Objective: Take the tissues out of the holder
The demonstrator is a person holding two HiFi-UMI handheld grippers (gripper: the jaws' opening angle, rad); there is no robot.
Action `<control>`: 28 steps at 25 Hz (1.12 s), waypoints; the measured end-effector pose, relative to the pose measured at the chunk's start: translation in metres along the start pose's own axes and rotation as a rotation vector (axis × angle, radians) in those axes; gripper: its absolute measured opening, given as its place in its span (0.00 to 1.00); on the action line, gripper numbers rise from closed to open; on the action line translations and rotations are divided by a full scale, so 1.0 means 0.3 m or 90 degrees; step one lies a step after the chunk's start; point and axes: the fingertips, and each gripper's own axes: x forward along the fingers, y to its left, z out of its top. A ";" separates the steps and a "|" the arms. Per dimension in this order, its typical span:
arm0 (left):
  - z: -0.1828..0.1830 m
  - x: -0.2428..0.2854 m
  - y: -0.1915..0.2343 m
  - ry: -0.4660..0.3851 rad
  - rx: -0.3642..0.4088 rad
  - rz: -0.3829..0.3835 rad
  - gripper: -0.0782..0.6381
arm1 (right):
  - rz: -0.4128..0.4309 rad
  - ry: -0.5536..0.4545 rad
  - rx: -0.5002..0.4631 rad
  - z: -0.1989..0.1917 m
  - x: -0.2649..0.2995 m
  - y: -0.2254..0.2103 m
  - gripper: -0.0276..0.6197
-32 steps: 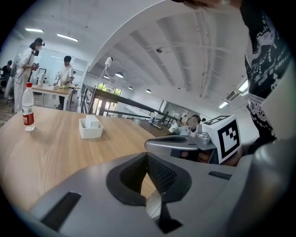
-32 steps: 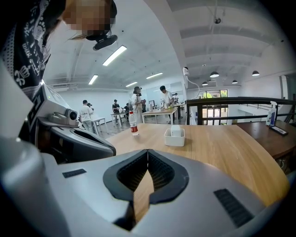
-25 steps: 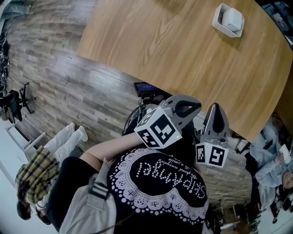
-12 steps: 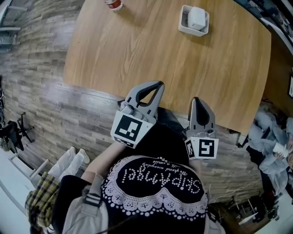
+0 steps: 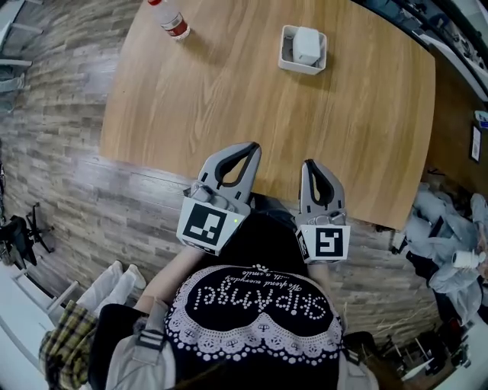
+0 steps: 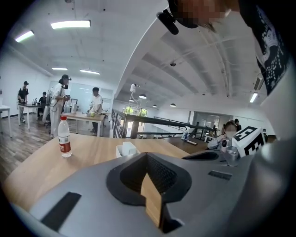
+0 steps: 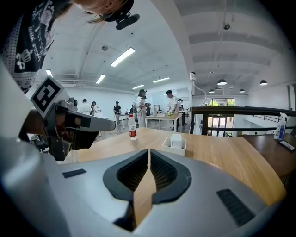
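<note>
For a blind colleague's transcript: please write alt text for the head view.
A person holds the left gripper and right gripper, both shut and empty, at the near edge of a wooden table. Across it stand a white holder with tissues and a water bottle.

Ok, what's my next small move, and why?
Probably reach the right gripper forward toward the tissue holder, opening its jaws on the way: they are shut and empty, and the holder stands far across the table, tissues inside.
</note>
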 end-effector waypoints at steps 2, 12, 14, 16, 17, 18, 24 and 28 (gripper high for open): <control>0.003 0.002 0.008 0.000 -0.005 0.005 0.12 | 0.001 0.004 -0.007 0.005 0.013 -0.008 0.06; -0.013 -0.001 0.016 0.003 -0.016 0.010 0.12 | -0.061 -0.032 -0.076 0.119 0.215 -0.183 0.31; -0.015 0.004 0.020 0.005 -0.013 0.010 0.12 | -0.068 -0.031 -0.081 0.134 0.293 -0.229 0.34; -0.016 0.005 0.020 0.007 -0.014 0.011 0.12 | -0.076 -0.017 -0.075 0.129 0.359 -0.269 0.38; -0.016 0.004 0.019 0.008 -0.015 0.012 0.12 | -0.080 -0.007 -0.072 0.120 0.386 -0.286 0.39; -0.017 0.002 0.018 0.009 -0.017 0.013 0.12 | -0.084 0.004 -0.070 0.110 0.410 -0.300 0.40; -0.026 0.000 0.028 0.010 -0.030 0.018 0.12 | -0.104 0.053 -0.060 0.053 0.527 -0.354 0.41; -0.032 -0.003 0.044 0.010 -0.041 0.025 0.12 | -0.116 0.071 -0.070 0.052 0.588 -0.387 0.42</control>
